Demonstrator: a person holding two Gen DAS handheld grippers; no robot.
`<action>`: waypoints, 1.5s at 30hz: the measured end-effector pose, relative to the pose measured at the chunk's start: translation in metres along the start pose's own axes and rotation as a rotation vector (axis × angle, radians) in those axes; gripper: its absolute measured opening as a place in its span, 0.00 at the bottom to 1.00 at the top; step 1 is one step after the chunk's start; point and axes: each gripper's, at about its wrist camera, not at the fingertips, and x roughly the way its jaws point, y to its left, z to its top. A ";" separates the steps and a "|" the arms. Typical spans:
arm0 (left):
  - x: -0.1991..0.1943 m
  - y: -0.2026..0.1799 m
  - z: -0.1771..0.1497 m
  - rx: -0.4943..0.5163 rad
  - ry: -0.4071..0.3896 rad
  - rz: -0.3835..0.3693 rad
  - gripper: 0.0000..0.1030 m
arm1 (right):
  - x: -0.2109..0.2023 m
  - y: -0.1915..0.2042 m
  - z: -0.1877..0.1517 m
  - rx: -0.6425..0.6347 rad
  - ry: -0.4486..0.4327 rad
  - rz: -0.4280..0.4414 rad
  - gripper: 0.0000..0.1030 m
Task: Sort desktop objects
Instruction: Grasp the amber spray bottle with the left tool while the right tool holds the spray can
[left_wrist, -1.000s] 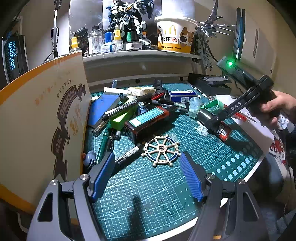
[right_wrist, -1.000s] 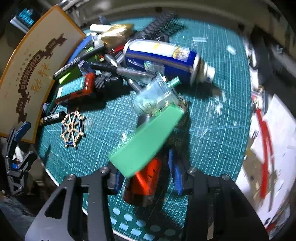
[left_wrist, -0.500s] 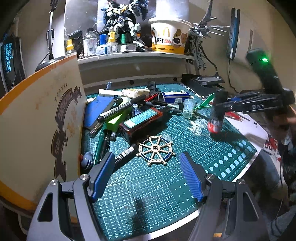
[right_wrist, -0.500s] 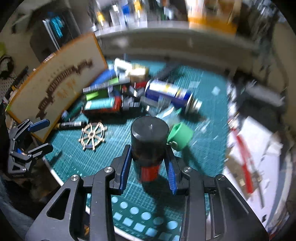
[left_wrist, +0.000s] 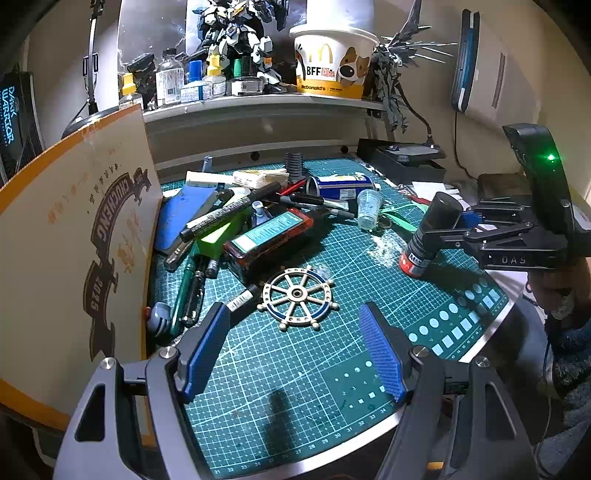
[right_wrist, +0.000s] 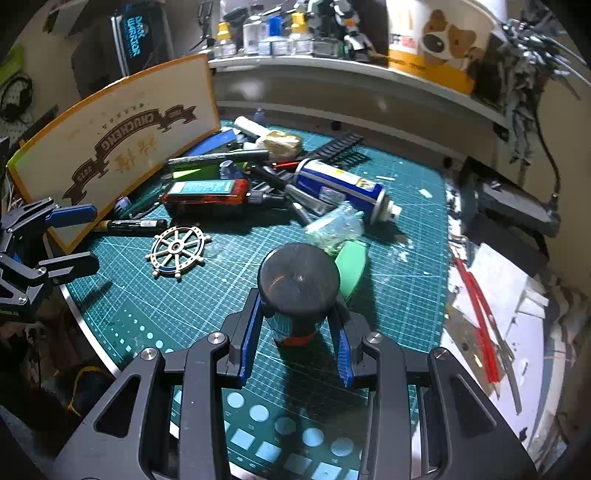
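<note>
Right gripper clenched on a black cylindrical spray can with a red base band, blue pads pressed to either side of its body below the cap. In the left wrist view the can stood tilted at 3 o'clock on the green gridded cutting mat, red end touching or just off the mat; which, I could not tell.

Left gripper released, jaws wide apart, holding nothing, low at 6 o'clock, just short of a flat metal ship's-wheel ornament.

Clutter heap sat at 11 to 12 o'clock: a red-cased rectangular box with a teal label, a blue-and-white spray can lying on its side, a clear plastic cup, and markers.

Judgement: the can was either being set down or picked up. To handle it well either way, keep the squeeze even and low on the body, bring the can upright, and keep it clear of the cup behind.
</note>
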 end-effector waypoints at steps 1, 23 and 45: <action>0.000 0.000 0.001 0.004 -0.001 0.009 0.71 | 0.002 0.001 0.001 -0.006 0.003 0.001 0.32; 0.097 0.004 0.063 0.244 0.107 -0.078 0.64 | 0.014 -0.013 -0.011 0.055 -0.033 0.127 0.36; 0.118 -0.051 0.066 0.467 0.336 0.069 0.41 | 0.008 -0.038 -0.031 0.082 -0.084 0.205 0.48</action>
